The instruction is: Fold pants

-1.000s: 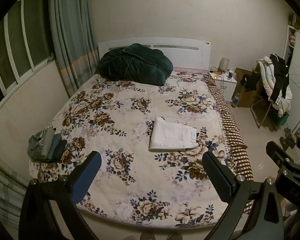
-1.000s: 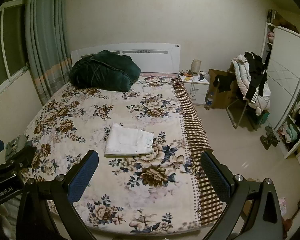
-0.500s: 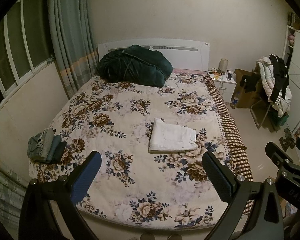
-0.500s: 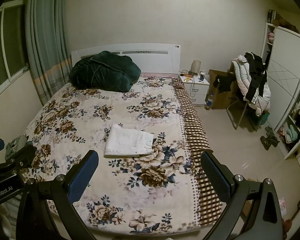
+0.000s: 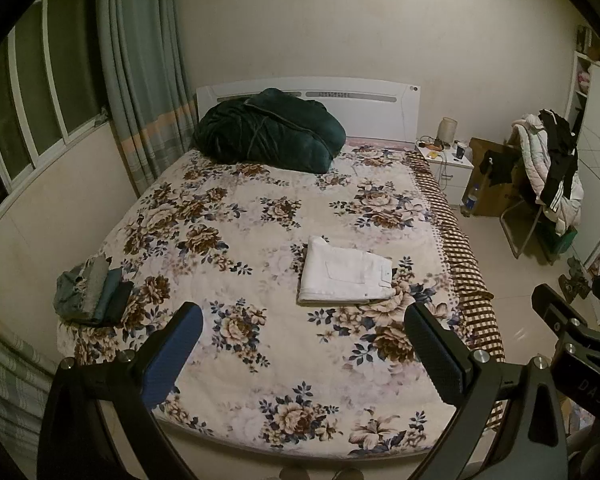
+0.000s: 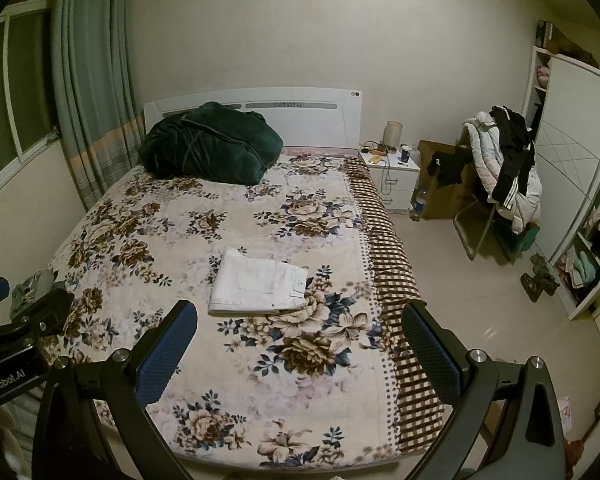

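Lying folded flat on the floral bed (image 5: 260, 216), right of centre, the white pants (image 5: 346, 278) stand well clear of both tongs; left tongs (image 5: 302, 344) and right tongs (image 6: 300, 340) gape apart, empty.

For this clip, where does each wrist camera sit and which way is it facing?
Left wrist: held off the foot of the bed, facing the headboard; its own open left gripper shows, the other rig at right edge.
Right wrist: same foot end, further right, taking in more floor; its open right gripper shows, the other rig at left edge.
Shared: folded white pants, dark green bedding, nightstand.
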